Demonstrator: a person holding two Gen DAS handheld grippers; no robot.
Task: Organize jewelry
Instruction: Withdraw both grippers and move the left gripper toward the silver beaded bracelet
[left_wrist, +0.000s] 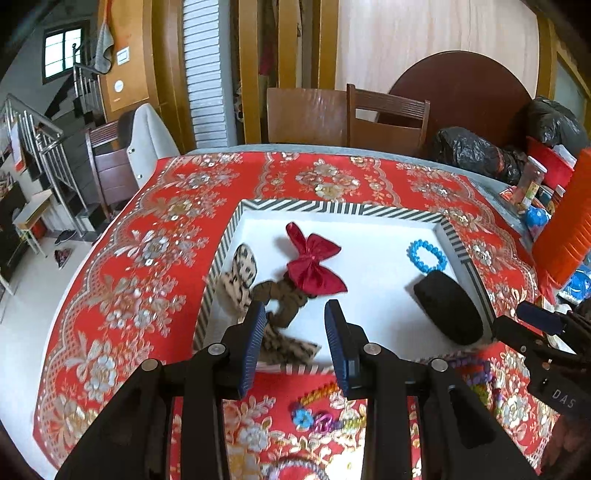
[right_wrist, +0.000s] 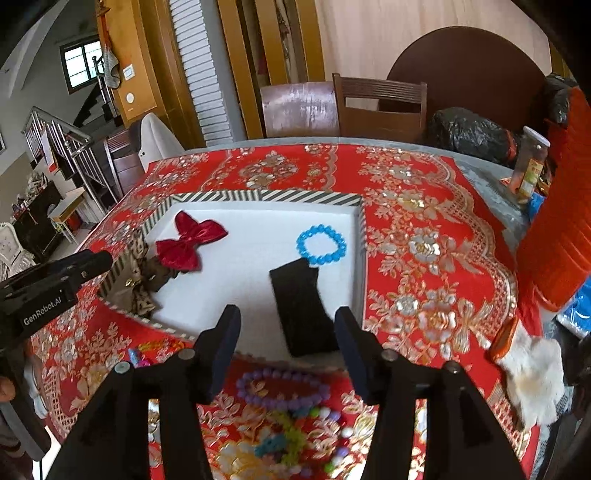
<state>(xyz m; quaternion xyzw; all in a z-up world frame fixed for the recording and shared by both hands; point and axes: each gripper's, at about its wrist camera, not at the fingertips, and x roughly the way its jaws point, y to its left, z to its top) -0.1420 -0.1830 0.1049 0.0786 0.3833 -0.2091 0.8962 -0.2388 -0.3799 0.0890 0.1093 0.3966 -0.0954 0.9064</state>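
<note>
Sitting on the red floral tablecloth (left_wrist: 110, 280), the striped-rim tray (left_wrist: 332, 207) held a red bow (left_wrist: 314, 263), leopard scrunchie (left_wrist: 280, 299), blue bead bracelet (right_wrist: 320, 245) and black band (right_wrist: 301, 306). Purple bead bracelet (right_wrist: 282, 387) and mixed colored beads (right_wrist: 291, 439) lay outside, near the tray's front edge. Left gripper (left_wrist: 295, 332) and right gripper (right_wrist: 286, 347) both hung wide apart, holding nothing.

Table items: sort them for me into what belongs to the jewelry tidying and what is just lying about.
Belongs to the job:
striped tray
red bow
blue bead bracelet
black band
leopard-print hair tie
purple bead bracelet
loose colourful beads

Lying about:
jar
black plastic bags
orange container
white fluffy cloth
</note>
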